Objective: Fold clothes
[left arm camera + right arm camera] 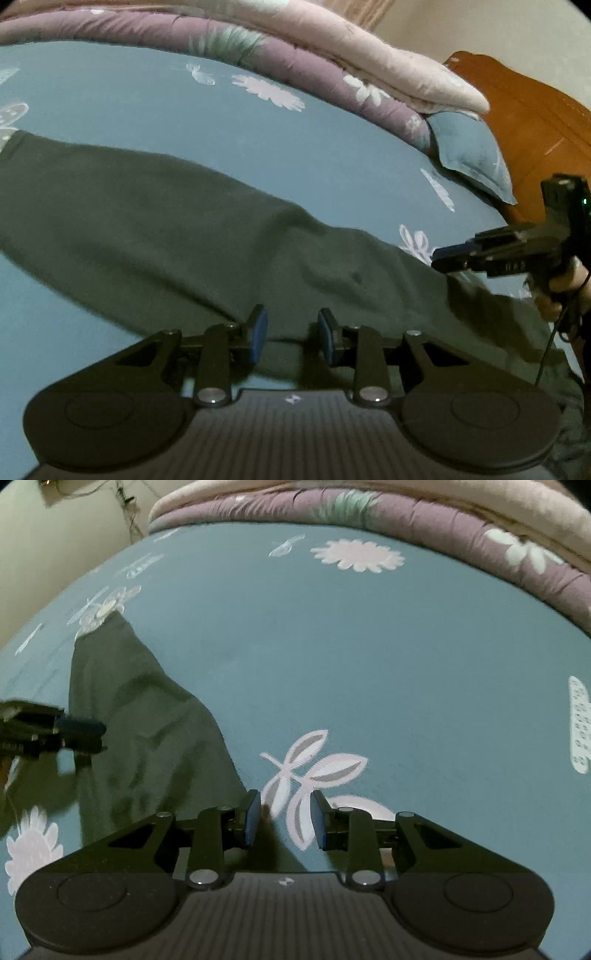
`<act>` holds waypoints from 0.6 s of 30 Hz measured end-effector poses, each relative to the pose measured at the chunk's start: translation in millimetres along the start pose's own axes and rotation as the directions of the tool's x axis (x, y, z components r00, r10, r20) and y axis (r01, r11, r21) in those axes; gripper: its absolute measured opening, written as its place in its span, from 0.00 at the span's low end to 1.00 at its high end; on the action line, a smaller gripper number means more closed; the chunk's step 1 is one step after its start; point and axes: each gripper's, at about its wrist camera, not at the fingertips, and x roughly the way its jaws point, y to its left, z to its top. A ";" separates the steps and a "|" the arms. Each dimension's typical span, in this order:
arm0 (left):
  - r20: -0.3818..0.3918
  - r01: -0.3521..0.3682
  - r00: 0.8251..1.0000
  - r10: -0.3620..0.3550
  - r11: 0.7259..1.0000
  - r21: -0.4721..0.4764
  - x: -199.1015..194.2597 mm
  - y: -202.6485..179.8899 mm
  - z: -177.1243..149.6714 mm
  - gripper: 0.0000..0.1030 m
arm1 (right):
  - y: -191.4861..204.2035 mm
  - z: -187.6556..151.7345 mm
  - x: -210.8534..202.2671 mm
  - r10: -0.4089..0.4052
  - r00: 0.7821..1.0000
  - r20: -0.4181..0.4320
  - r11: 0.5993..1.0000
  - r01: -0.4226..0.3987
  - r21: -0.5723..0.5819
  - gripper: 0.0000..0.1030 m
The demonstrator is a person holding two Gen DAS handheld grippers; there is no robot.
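Note:
A dark olive garment (155, 229) lies stretched across the teal flowered bedsheet (110, 96), running from upper left to lower right. My left gripper (291, 334) stands open at the garment's near edge, nothing between its blue pads. In the right wrist view the same garment (147, 716) runs away to the upper left. My right gripper (282, 818) is open just off the garment's right edge, over a white leaf print (310, 768). The right gripper (448, 260) also shows from the side in the left view, a hand holding it. The left gripper (86, 734) appears at the left edge of the right view.
A folded purple and pink quilt (280, 48) lies along the far side of the bed. A teal pillow corner (469, 147) pokes out beneath it. A brown wooden headboard (524, 122) stands at the right. A pale wall (55, 539) rises behind the bed's left end.

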 end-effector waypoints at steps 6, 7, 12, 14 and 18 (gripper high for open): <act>-0.036 -0.084 0.995 0.090 0.988 0.129 -20.4 -20.1 0.8 0.29 | 55.8 -21.8 -25.4 0.037 0.999 0.005 0.996 -0.036 -0.076 0.33; -0.032 -0.070 0.997 0.076 0.985 0.158 -17.7 -27.7 3.3 0.31 | 67.4 -26.0 -22.6 0.030 1.000 -0.002 0.994 -0.030 -0.107 0.33; -0.027 -0.020 0.999 0.029 0.956 0.293 6.1 -63.9 7.6 0.40 | 125.0 -46.8 -7.6 -0.014 0.999 -0.031 0.965 0.006 -0.263 0.34; -0.053 -0.022 0.998 0.039 0.956 0.293 16.9 -66.6 3.1 0.40 | 128.0 -46.8 8.6 -0.036 0.999 -0.035 0.962 0.025 -0.273 0.37; -0.085 -0.009 0.996 0.033 0.963 0.270 8.9 -56.1 -16.5 0.41 | 124.9 -53.5 27.0 -0.045 0.998 -0.048 0.962 0.031 -0.270 0.31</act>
